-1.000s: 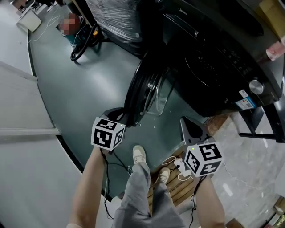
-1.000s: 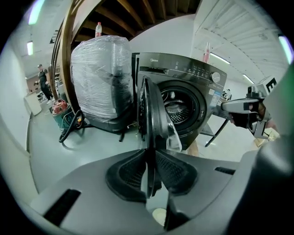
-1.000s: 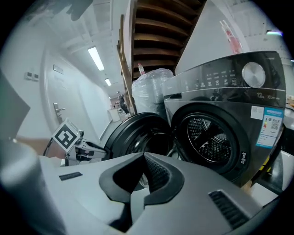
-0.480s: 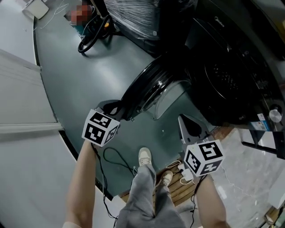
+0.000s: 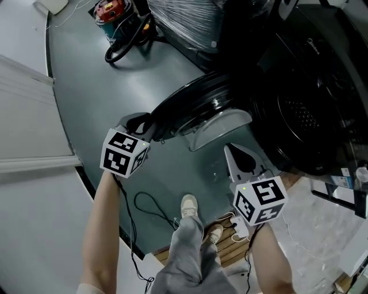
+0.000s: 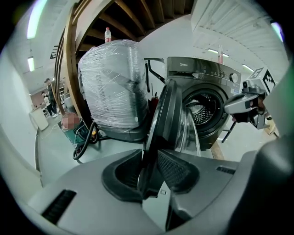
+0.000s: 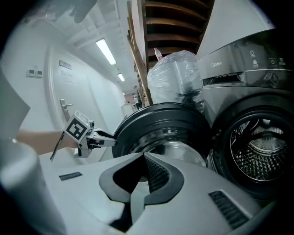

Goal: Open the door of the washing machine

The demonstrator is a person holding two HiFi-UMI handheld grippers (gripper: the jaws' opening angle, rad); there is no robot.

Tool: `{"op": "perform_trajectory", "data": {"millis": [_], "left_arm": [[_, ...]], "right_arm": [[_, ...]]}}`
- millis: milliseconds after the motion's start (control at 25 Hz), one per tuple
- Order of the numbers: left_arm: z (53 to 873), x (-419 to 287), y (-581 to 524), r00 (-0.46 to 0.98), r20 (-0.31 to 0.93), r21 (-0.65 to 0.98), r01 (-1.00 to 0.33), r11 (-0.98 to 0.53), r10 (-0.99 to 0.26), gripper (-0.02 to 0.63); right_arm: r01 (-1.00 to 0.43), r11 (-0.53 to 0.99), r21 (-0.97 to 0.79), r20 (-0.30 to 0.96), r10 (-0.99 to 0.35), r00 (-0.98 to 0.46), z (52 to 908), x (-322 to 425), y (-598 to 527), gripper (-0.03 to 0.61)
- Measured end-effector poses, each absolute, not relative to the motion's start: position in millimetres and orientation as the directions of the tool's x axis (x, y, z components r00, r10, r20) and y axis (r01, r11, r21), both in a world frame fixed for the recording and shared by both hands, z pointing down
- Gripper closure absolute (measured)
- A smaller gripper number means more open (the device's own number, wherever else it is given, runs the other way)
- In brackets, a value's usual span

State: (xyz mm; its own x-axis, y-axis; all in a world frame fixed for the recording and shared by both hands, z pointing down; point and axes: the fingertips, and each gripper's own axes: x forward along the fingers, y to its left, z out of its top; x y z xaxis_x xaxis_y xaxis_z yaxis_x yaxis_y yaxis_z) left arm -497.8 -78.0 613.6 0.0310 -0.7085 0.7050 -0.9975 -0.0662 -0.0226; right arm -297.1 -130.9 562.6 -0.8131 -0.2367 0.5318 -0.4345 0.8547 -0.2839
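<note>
A dark front-loading washing machine (image 5: 310,103) stands at the right, its drum (image 6: 202,112) exposed. Its round door (image 5: 195,103) is swung well out from the opening. My left gripper (image 5: 141,123) is at the door's outer rim (image 6: 167,114). The rim runs between the jaws, which are opening, and the pads look just clear of it. My right gripper (image 5: 233,152) hangs below the door, in front of the machine, shut with nothing in it. In the right gripper view it (image 7: 144,158) points at the door's glass bowl (image 7: 161,124).
A plastic-wrapped appliance (image 5: 184,23) stands beside the machine, with a red machine and black hoses (image 5: 115,11) behind it. A black cable (image 5: 149,207) trails on the green floor. My feet (image 5: 188,207) are near a wooden pallet (image 5: 224,241). A pale wall runs along the left.
The door has swung farther out from the machine with my left gripper at its rim. Both grippers have moved sideways, and the machine now sits farther right in the head view.
</note>
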Motion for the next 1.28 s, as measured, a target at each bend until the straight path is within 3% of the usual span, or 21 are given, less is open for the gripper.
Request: {"op": "perform_trajectory", "data": {"millis": [760, 1000, 1280], "left_arm": [[615.0, -550.6, -107.2, 0.075, 0.681, -0.014, -0.993, -0.116, -0.729, 0.499], [604.6, -555.5, -98.8, 0.052, 0.633, 0.137, -0.990, 0.045, -0.772, 0.481], [570.0, -533.9, -88.2, 0.030, 0.621, 0.089, -0.996, 0.032, -0.783, 0.482]], "right_arm": [[-0.396, 0.873, -0.284, 0.546, -0.192, -0.816, 582.8, -353.1, -135.3, 0.551], [-0.388, 0.879, -0.276, 0.533, -0.196, -0.823, 568.8, -351.2, -134.2, 0.551], [-0.381, 0.887, -0.260, 0.514, -0.207, -0.832, 539.3, -335.0, -127.5, 0.551]]}}
